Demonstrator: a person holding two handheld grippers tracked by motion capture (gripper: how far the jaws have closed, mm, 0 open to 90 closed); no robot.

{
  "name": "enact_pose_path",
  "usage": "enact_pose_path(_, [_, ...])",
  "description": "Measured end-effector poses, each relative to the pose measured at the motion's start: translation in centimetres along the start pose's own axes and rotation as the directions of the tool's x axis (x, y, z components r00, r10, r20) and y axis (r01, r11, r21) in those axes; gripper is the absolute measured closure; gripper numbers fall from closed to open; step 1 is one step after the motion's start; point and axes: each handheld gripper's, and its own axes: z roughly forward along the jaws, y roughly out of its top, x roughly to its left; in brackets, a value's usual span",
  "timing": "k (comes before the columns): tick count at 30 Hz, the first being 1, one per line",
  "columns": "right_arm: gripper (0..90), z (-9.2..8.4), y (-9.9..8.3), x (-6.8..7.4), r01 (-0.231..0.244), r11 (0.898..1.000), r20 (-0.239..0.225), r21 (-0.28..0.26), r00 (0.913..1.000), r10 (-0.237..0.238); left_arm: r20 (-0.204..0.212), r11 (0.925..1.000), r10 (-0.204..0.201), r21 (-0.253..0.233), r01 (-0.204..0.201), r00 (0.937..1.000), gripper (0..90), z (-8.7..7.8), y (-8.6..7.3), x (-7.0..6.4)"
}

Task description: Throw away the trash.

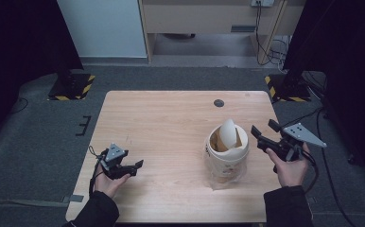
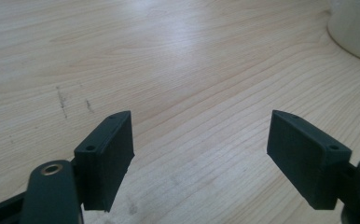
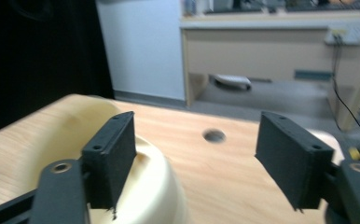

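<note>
A cream tub [image 1: 226,153] stands on the wooden table [image 1: 171,123], right of centre, with a white curved piece [image 1: 228,132] sticking up out of it. Crumpled clear film lies at its base. My right gripper [image 1: 262,126] is held just right of the tub at rim height, open and holding nothing. In the right gripper view the jaws [image 3: 194,140] are spread, with the tub's rim [image 3: 145,186] under the left jaw. My left gripper [image 1: 136,167] rests low at the front left, open, pointing toward the tub. Its jaws [image 2: 199,140] frame bare wood, and the tub's side [image 2: 355,28] is at the top right.
A round cable hole [image 1: 219,102] sits near the table's far edge and also appears as the hole [image 3: 214,136] between the right jaws. Black stands with hazard-striped bases [image 1: 72,85] [image 1: 289,87] flank the far corners. A desk [image 1: 209,19] stands behind.
</note>
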Motion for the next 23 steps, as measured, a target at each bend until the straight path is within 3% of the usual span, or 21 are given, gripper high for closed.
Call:
enact_pose_path(1, [23.9,0.1,-1.2,-1.2,-0.031,0.999,0.021,0.018,0.9993,0.03,-0.005,0.9999,-0.003,0.013,0.003,1.0,21.6,0.1,-0.1,0.2])
enact_pose_path(2, [23.9,0.1,-1.2,-1.2,-0.031,0.999,0.021,0.018,0.9993,0.03,-0.005,0.9999,-0.003,0.013,0.003,1.0,21.1,0.1,-0.1,0.2])
enact_pose_path(3, [21.9,0.3,-2.5,-2.1,-0.058,0.997,0.041,0.049,0.9976,0.056,-0.009,0.9996,0.001,0.027,0.0,1.0,21.1,0.2,-0.2,0.4])
enact_pose_path(4, [21.9,0.3,-2.5,-2.1,-0.058,0.997,0.041,0.049,0.9976,0.056,-0.009,0.9996,0.001,0.027,0.0,1.0,20.9,0.2,-0.2,0.4])
enact_pose_path(5, [20.0,0.6,-3.8,-3.0,-0.071,0.992,0.053,0.1,0.9964,0.066,-0.01,0.9995,0.001,0.031,0.0,1.0,20.5,0.2,-0.2,0.5])
enact_pose_path(6, [20.0,0.6,-3.8,-3.0,-0.071,0.992,0.053,0.1,0.9964,0.066,-0.01,0.9995,0.001,0.031,0.0,1.0,19.8,0.2,-0.2,0.5])
enact_pose_path(8, [18.6,1.0,-5.1,-3.6,-0.068,0.986,0.056,0.155,0.9966,0.06,-0.006,0.9991,0.004,0.043,-0.004,1.0,19.0,0.4,-0.4,0.6])
enact_pose_path(10, [17.9,1.5,-6.4,-4.2,-0.061,0.977,0.054,0.205,0.9972,0.051,-0.007,0.9979,0.014,0.064,-0.014,0.9999,18.4,0.7,-0.5,0.7])
enact_pose_path(11, [17.9,1.8,-7.5,-4.6,-0.061,0.964,0.06,0.257,0.9971,0.047,-0.008,0.9953,0.023,0.095,-0.022,0.9997,18.0,0.9,-0.7,0.9])
enact_pose_path(13, [17.9,1.9,-7.9,-4.8,-0.057,0.958,0.063,0.28,0.9972,0.041,-0.012,0.9939,0.028,0.107,-0.026,0.9995,17.9,1.0,-0.8,1.0])
enact_pose_path(14, [17.6,2.0,-8.7,-5.2,-0.046,0.946,0.066,0.319,0.9975,0.026,-0.014,0.9929,0.032,0.115,-0.03,0.9994,17.4,1.0,-0.9,1.1])
enact_pose_path(15, [17.6,2.0,-8.7,-5.2,-0.046,0.946,0.066,0.319,0.9975,0.026,-0.018,0.9919,0.031,0.124,-0.028,0.9994,17.4,1.1,-0.9,1.3])
enact_pose_path(16, [17.5,2.2,-9.4,-5.4,-0.025,0.935,0.065,0.354,0.9979,0.002,-0.02,0.991,0.031,0.131,-0.028,0.9993,16.6,1.1,-1.0,1.4])
enact_pose_path(17, [17.5,2.2,-9.4,-5.4,-0.025,0.935,0.065,0.354,0.9979,0.002,-0.023,0.9899,0.03,0.139,-0.027,0.9993,16.6,1.2,-1.1,1.6])
enact_pose_path(20, [17.1,2.4,-10.3,-6.0,0.009,0.913,0.051,0.408,0.9982,-0.033,-0.034,0.987,0.035,0.158,-0.029,0.9988,15.5,1.3,-1.4,2.0])
enact_pose_path(21, [17.1,2.4,-10.3,-6.0,0.009,0.913,0.051,0.408,0.9982,-0.033,-0.034,0.987,0.035,0.158,-0.029,0.9988,15.1,1.3,-1.4,2.0])
enact_pose_path(22, [17.0,2.5,-10.8,-6.3,0.024,0.903,0.05,0.429,0.9975,-0.05,-0.036,0.9862,0.035,0.163,-0.029,0.9987,14.6,1.3,-1.4,2.1])
enact_pose_path(23, [17.0,2.5,-10.8,-6.3,0.024,0.903,0.05,0.429,0.9975,-0.05,-0.037,0.9864,0.032,0.162,-0.025,0.9988,14.6,1.4,-1.5,2.2])
